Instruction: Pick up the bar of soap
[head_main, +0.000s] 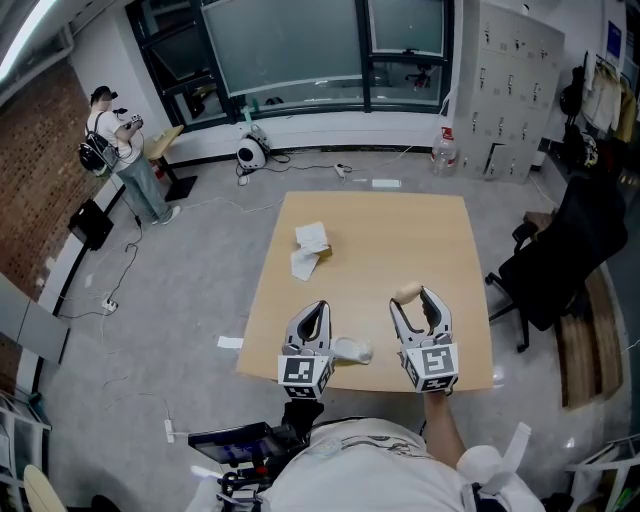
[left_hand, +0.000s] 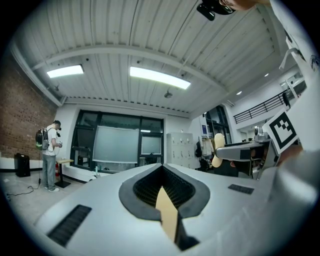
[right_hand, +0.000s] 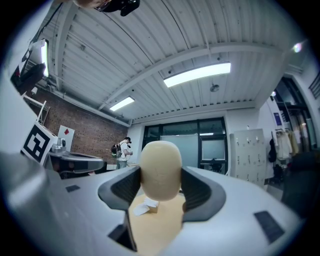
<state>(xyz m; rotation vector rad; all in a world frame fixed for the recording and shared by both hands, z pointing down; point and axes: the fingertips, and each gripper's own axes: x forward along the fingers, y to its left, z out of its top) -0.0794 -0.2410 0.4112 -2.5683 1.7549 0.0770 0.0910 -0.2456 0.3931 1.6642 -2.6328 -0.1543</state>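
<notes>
Jaws of right gripper clamped on soap; rounded end standing proud of the pads. Bar apparently clear of table, above its near edge, right of middle. Left gripper jaws together, nothing between.

Risks, as judged:
- Smooth, rounded bar held by its sides only; could squirt out if squeeze changes or wrist tips.
- Drop this near the edge likely ends on the floor.
- White wad at near edge beside left gripper; easily knocked off.
</notes>
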